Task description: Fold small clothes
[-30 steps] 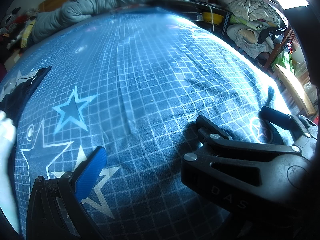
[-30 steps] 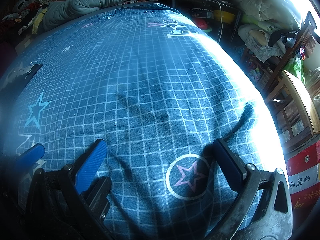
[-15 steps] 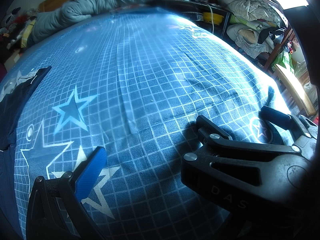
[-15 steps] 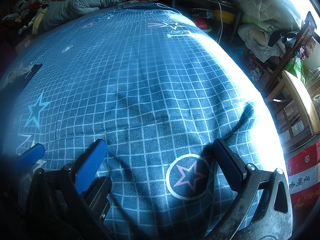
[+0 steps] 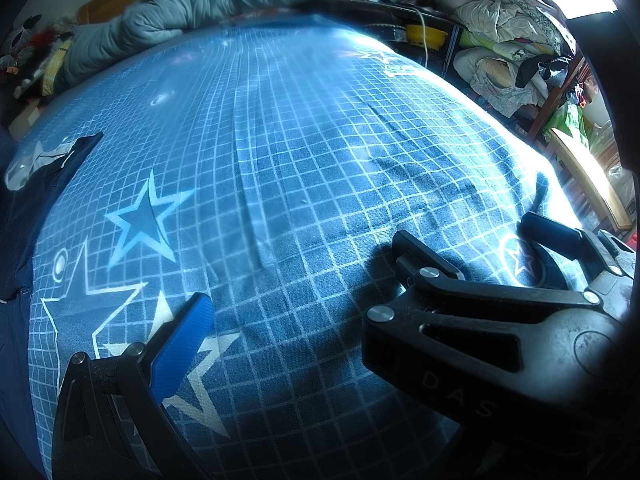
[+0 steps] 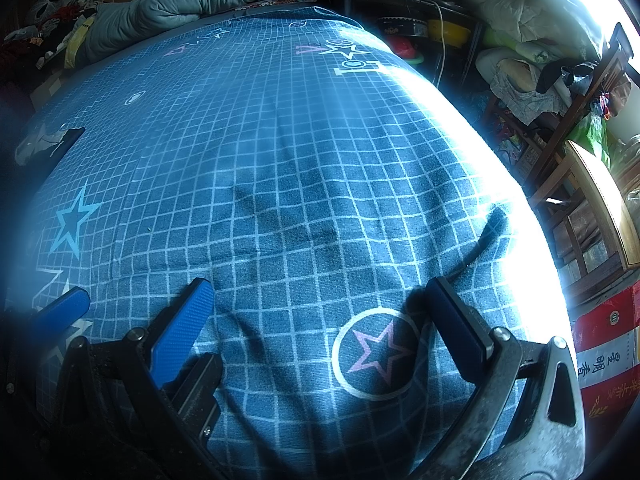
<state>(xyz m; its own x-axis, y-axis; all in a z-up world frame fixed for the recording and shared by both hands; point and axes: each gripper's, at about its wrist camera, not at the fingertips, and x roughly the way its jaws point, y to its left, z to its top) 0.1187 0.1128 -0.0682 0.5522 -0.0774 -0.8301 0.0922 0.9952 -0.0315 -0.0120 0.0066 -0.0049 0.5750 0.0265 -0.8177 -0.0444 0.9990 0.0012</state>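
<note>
Both grippers, left gripper [image 5: 296, 268] and right gripper [image 6: 320, 312], hover spread wide, holding nothing. Dark navy garment [image 5: 36, 196] lies at the bedsheet's [image 5: 320, 140] far-left edge, long axis running away. Sheet print reads "101".

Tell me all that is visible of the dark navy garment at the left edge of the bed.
The dark navy garment lies flat on the blue checked bedsheet, at its left edge, and runs out of the picture. It looks like thin, smooth cloth. Its far corner ends in a point, beside a pale grey patch, maybe a lining or print. The right wrist view shows the same corner. Neither open gripper touches it; its full shape cannot be told.
</note>
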